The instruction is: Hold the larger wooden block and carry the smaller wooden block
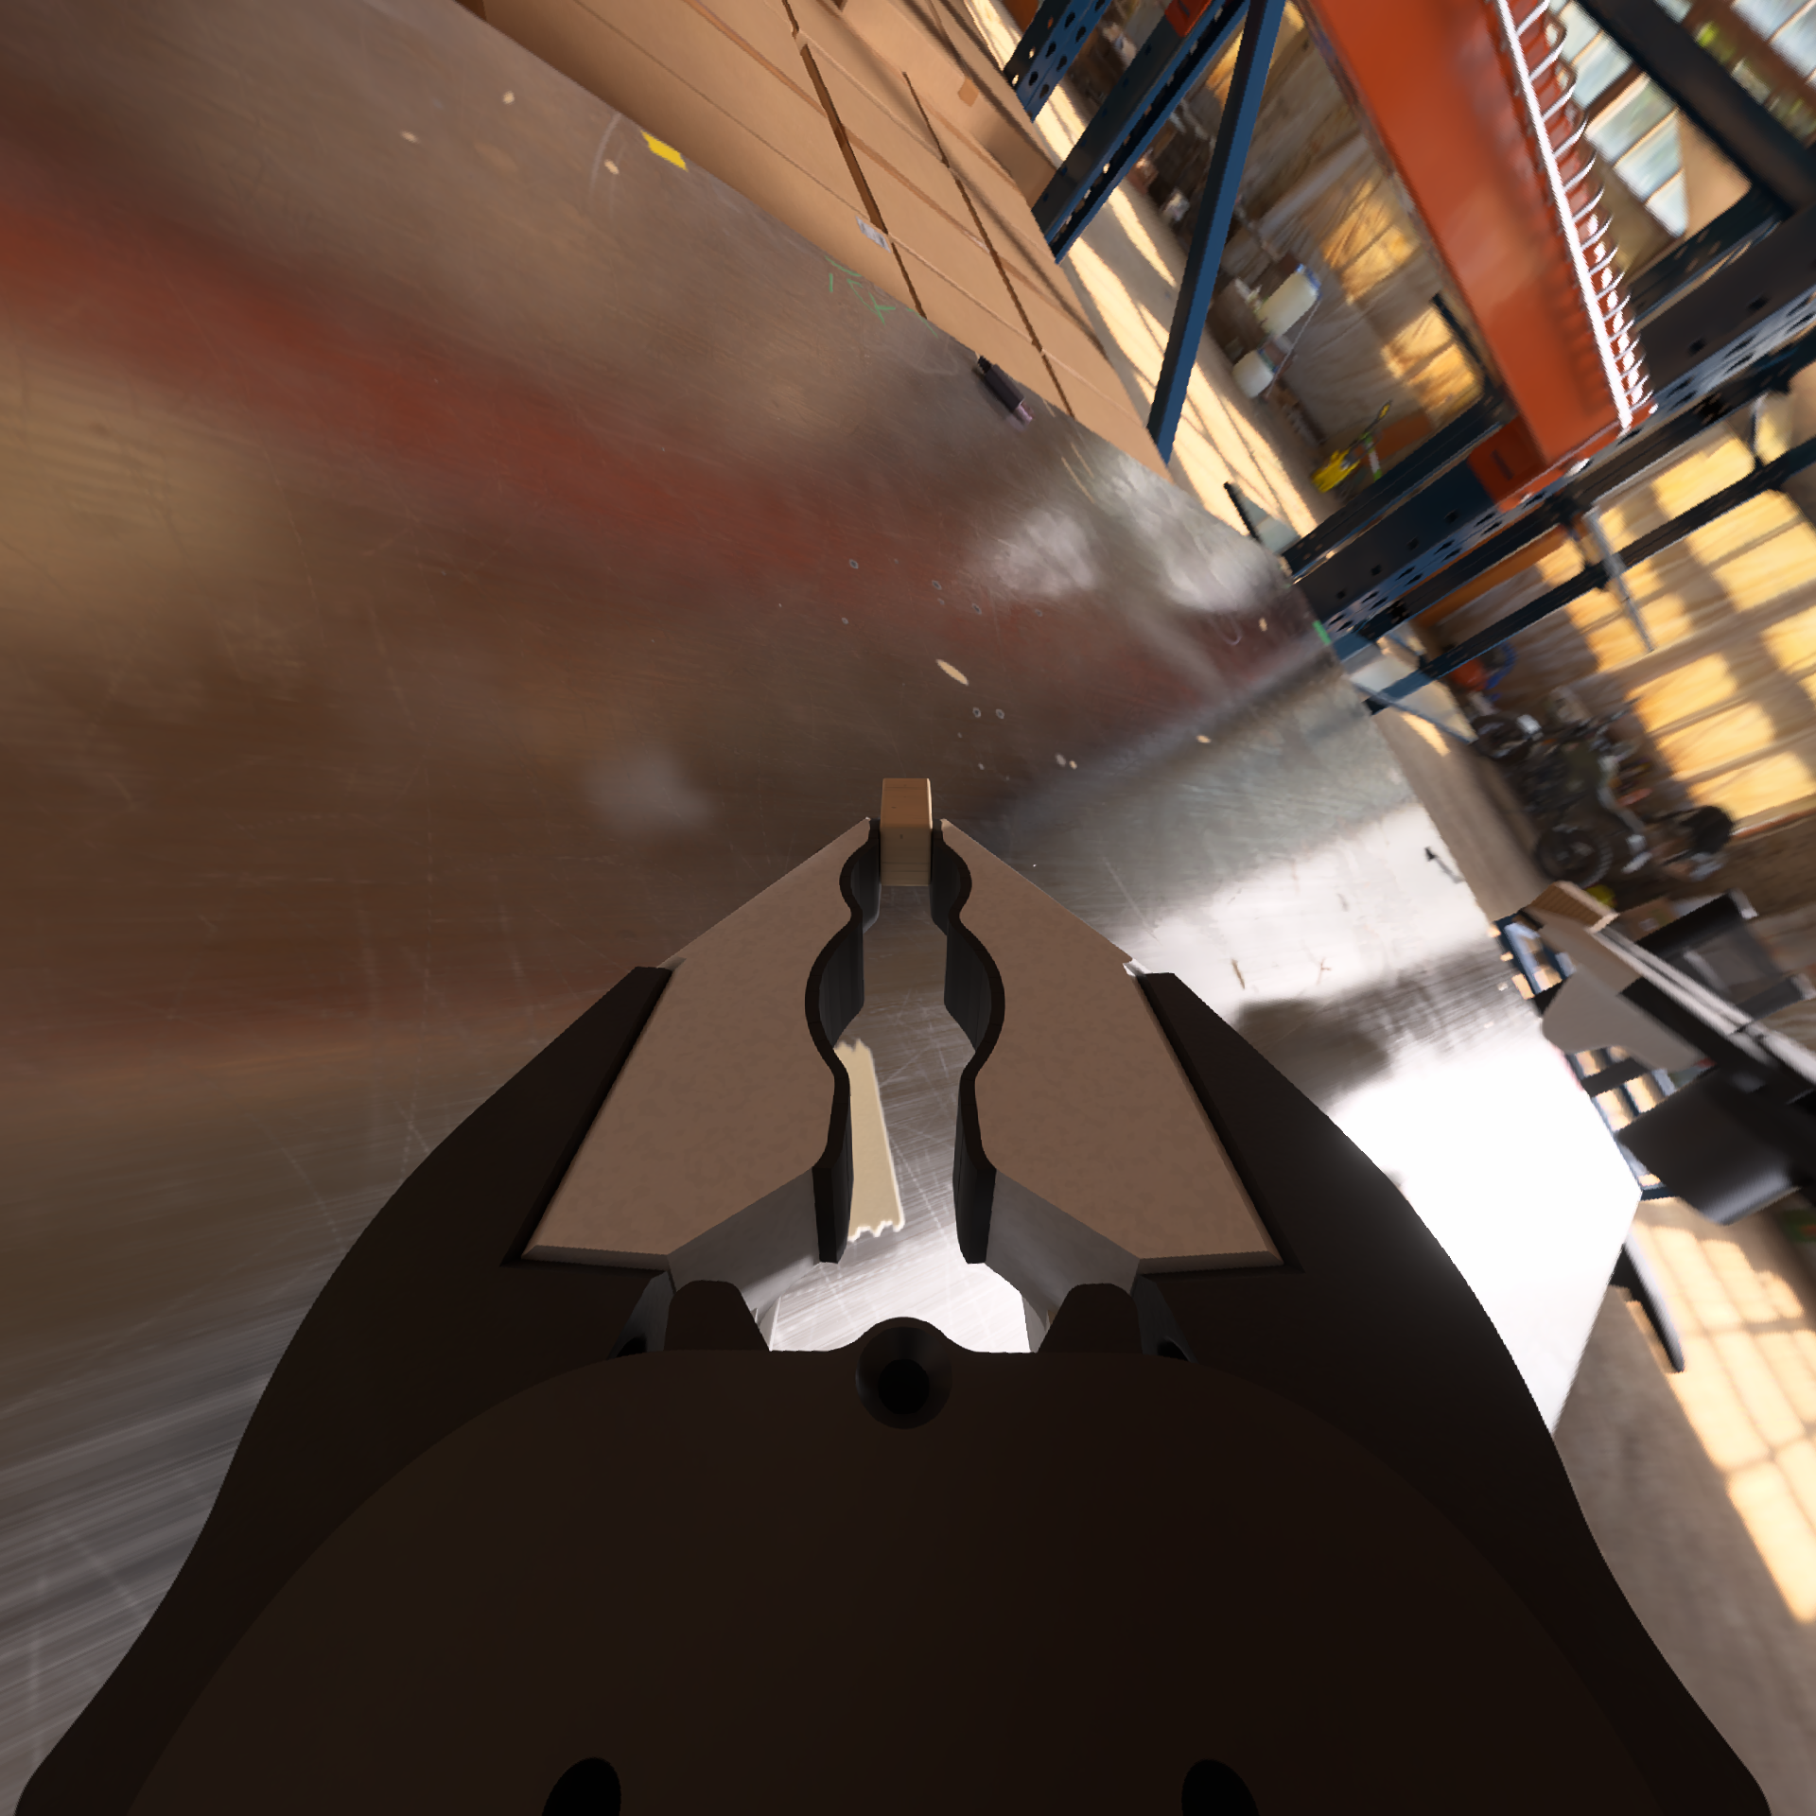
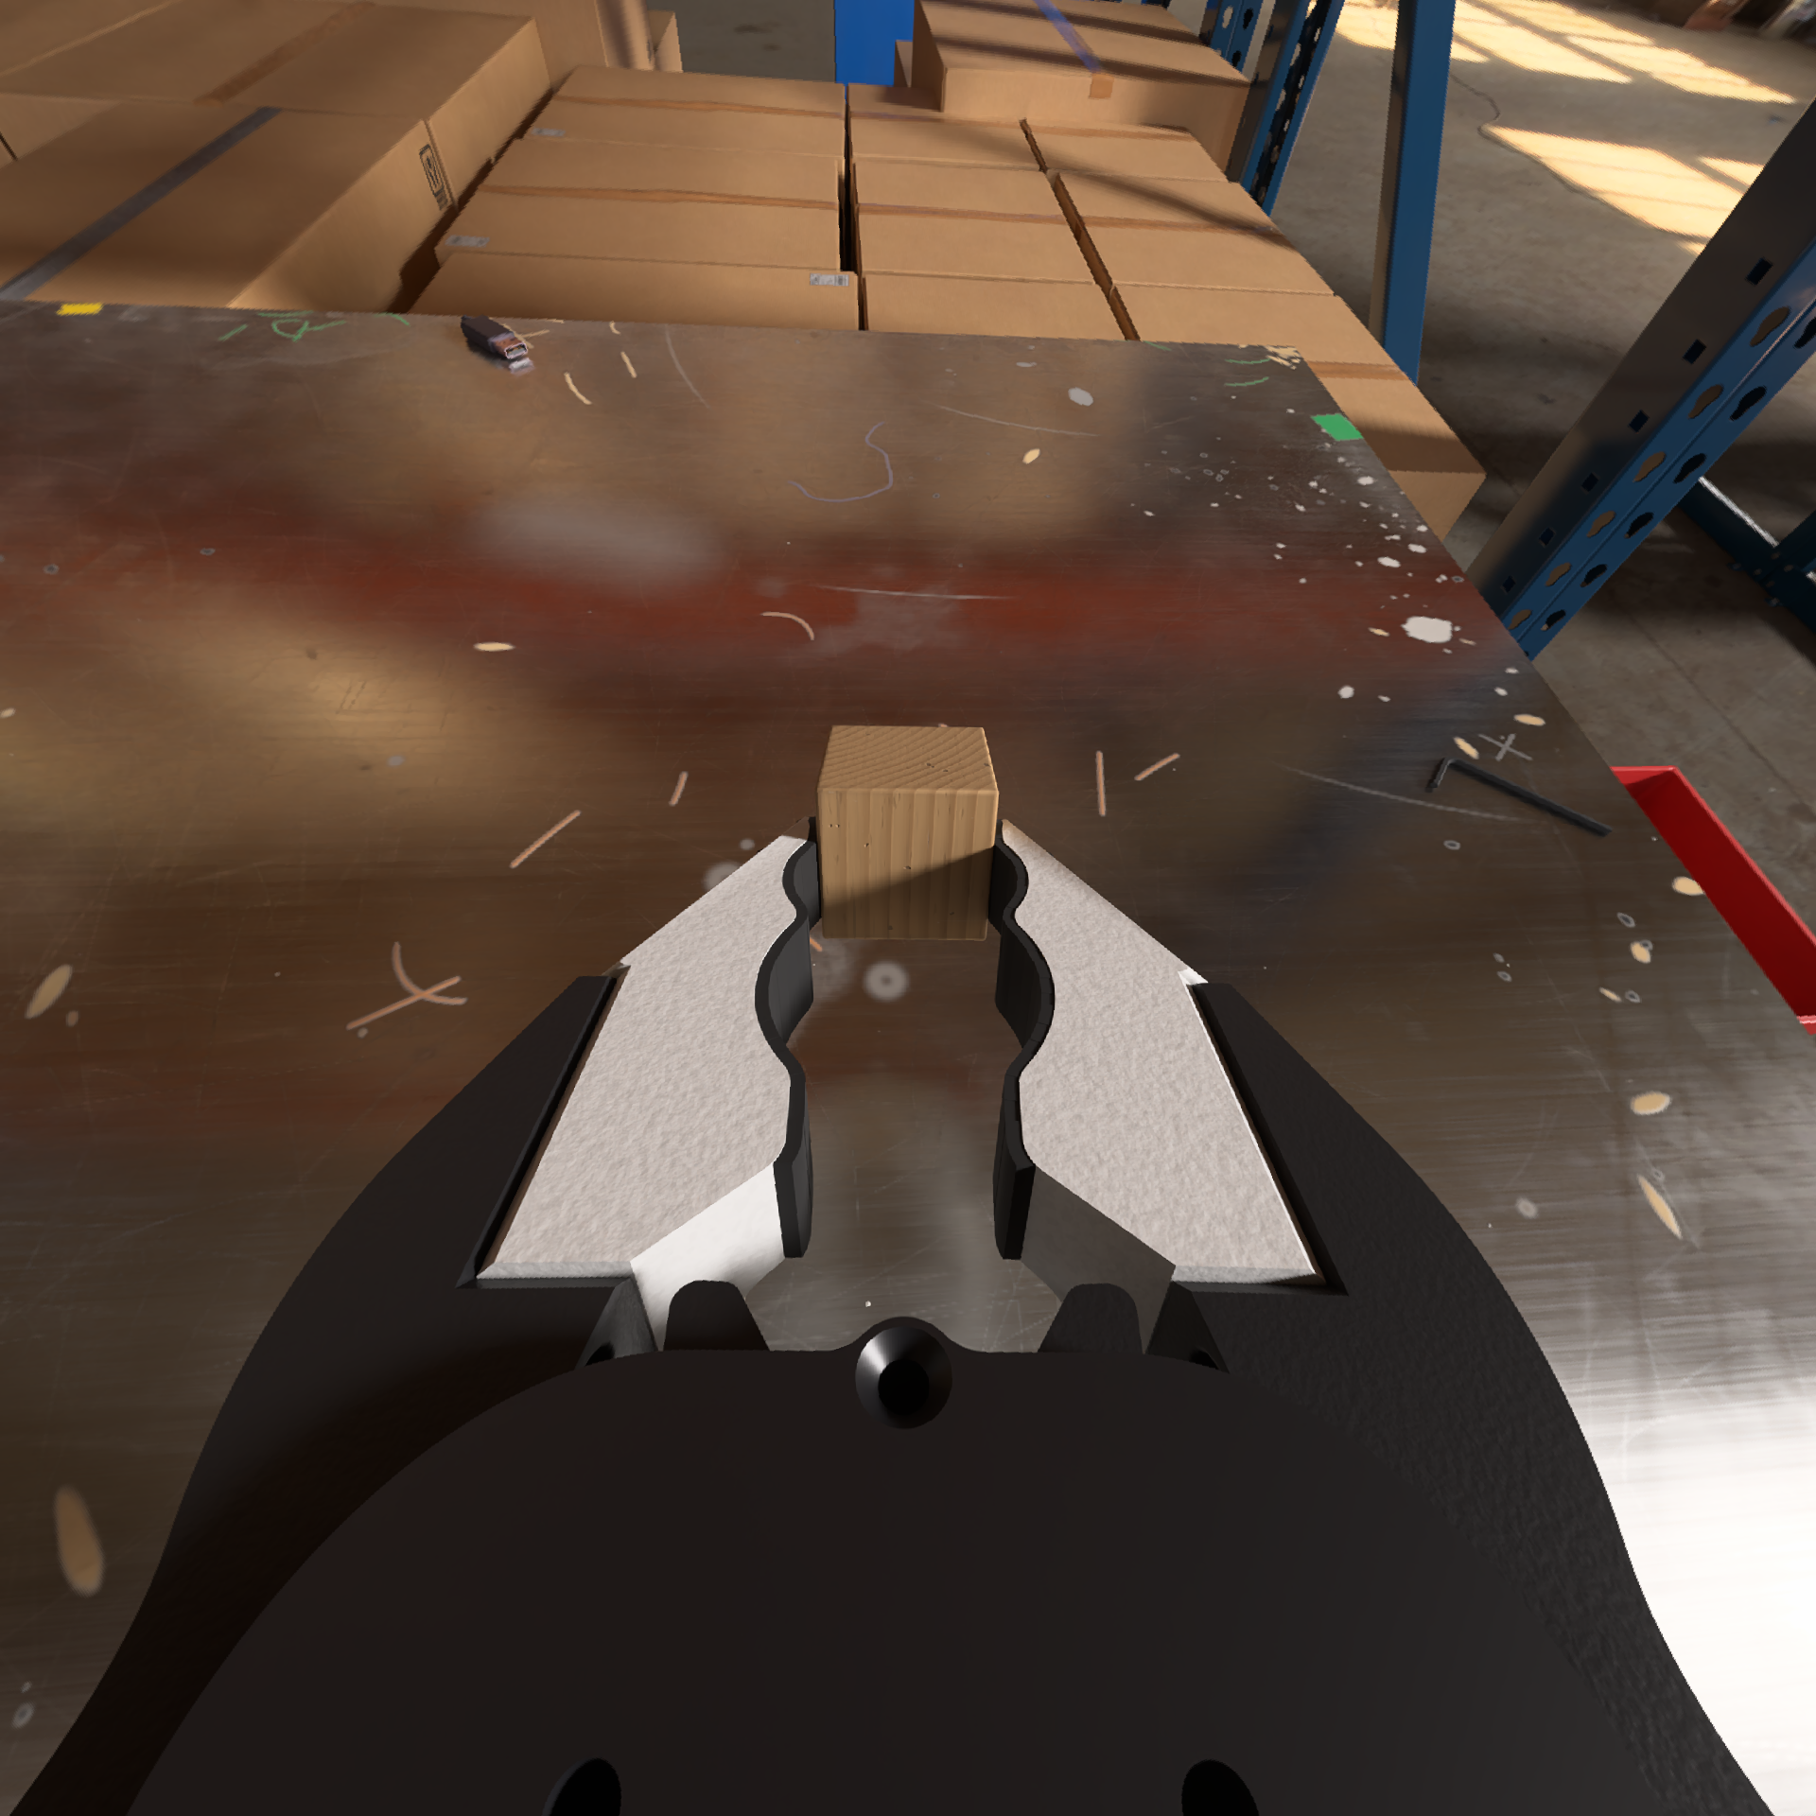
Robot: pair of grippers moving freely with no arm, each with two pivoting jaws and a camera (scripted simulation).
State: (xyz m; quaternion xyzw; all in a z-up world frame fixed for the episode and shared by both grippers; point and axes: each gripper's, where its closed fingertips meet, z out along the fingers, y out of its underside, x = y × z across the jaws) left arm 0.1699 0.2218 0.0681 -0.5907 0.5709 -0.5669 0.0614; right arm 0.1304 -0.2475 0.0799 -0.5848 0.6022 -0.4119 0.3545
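Observation:
In the left wrist view my left gripper [image 1: 905,853] is shut on the smaller wooden block [image 1: 905,830], a pale narrow block pinched at the fingertips and held above the metal table [image 1: 491,590]. In the right wrist view my right gripper [image 2: 905,865] is shut on the larger wooden block [image 2: 905,835], a light brown cube with grain lines, clamped between the fingertips just over the scratched metal table [image 2: 491,688]. Neither view shows the other gripper.
A USB stick lies near the table's far edge [image 2: 496,342], also seen in the left wrist view [image 1: 1000,385]. A black hex key [image 2: 1518,789] and a red bin [image 2: 1730,884] are at the right edge. Cardboard boxes [image 2: 747,197] and blue racking [image 2: 1621,472] stand beyond the table.

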